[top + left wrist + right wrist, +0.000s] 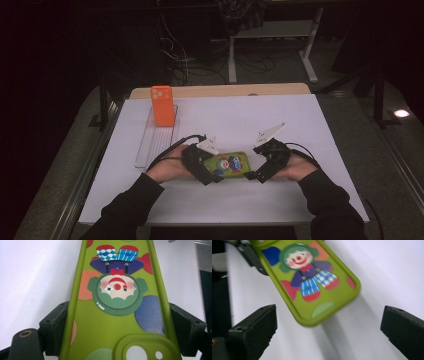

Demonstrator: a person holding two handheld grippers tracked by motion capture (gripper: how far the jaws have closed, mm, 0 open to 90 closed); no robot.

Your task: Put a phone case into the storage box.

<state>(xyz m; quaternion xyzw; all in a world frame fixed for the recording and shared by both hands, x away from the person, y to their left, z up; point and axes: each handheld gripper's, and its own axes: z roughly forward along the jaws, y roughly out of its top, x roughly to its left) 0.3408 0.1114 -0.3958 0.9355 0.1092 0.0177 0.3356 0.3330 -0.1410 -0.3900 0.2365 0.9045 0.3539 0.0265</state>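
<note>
A green phone case printed with a clown is held just over the white sheet between the two hands. My left gripper is shut on it: in the left gripper view the two black jaws press on the long edges of the case near its camera cut-out. My right gripper stands at the case's other end. In the right gripper view my right gripper is open wide, and the rounded end of the case hangs ahead of the jaws, touching neither.
An orange phone stands upright at the far end of a clear plastic tray on the left of the white sheet. A wooden table edge runs behind. Desk legs and cables lie beyond in the dark.
</note>
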